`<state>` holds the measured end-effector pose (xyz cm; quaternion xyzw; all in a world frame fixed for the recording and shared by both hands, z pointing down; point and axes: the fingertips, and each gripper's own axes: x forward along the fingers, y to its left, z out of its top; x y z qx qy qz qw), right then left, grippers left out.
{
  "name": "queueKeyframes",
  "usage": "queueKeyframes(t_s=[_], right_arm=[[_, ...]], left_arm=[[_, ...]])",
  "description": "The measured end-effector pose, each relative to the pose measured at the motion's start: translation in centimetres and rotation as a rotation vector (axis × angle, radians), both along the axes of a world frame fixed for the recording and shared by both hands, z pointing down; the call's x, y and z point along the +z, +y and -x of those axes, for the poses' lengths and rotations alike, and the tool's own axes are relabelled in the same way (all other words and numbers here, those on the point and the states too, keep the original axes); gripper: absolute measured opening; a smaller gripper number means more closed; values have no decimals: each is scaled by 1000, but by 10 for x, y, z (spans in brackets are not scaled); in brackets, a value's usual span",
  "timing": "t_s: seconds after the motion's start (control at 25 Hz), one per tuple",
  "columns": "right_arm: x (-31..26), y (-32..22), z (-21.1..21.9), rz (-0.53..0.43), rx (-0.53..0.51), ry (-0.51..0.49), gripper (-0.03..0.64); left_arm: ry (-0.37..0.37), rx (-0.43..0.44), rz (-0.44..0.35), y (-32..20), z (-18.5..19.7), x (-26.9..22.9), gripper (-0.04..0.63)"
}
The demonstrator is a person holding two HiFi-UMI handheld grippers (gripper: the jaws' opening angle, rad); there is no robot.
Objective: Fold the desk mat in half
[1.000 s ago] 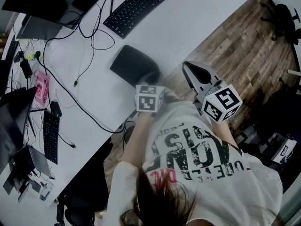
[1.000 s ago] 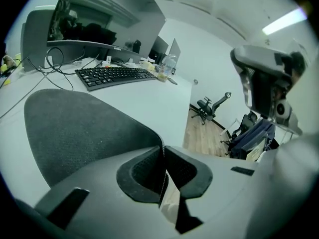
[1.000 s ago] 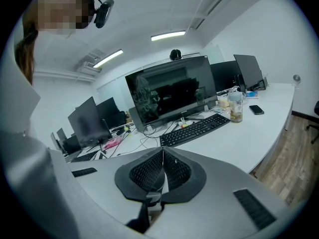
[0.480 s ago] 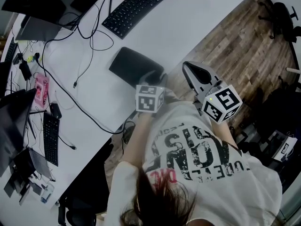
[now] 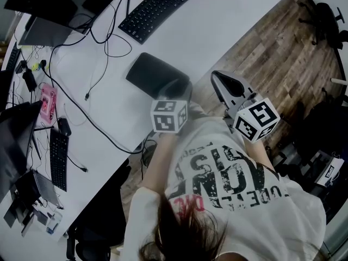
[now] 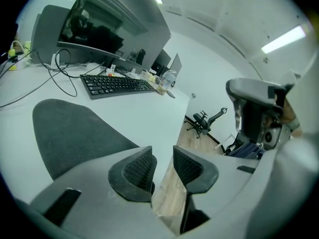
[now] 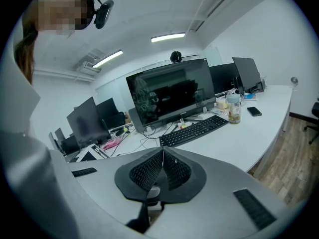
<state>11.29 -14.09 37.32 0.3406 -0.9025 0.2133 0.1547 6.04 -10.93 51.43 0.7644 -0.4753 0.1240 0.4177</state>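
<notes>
The dark desk mat lies flat on the white desk close to its front edge; in the left gripper view the desk mat fills the lower left. My left gripper hangs just above the mat's near edge. Its jaws have just opened and then drawn in a little, and the left gripper stands open with nothing between its pads. My right gripper is off the desk over the wooden floor; in its own view the right gripper is shut and empty.
A black keyboard and loose cables lie behind the mat, with a monitor beyond. A pink item and a second keyboard sit at the left. A bottle and phone stand further right.
The left gripper's jaws have come apart and it has lifted off the mat's near edge, its cube shifting slightly left. The mat stays lying flat. The right gripper has not moved.
</notes>
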Motion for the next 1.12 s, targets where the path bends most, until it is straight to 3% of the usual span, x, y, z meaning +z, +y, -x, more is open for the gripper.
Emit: queueKeyframes(t_s=[0.64,1.12], right_arm=[[-7,5,0,-22,3,4,2],[-10,13,-2,-35,6,-1,2]], left_arm=[[-55,-69,-80,-5,20,-19,15],[-51,-94,-118,-3,26,-37,3]])
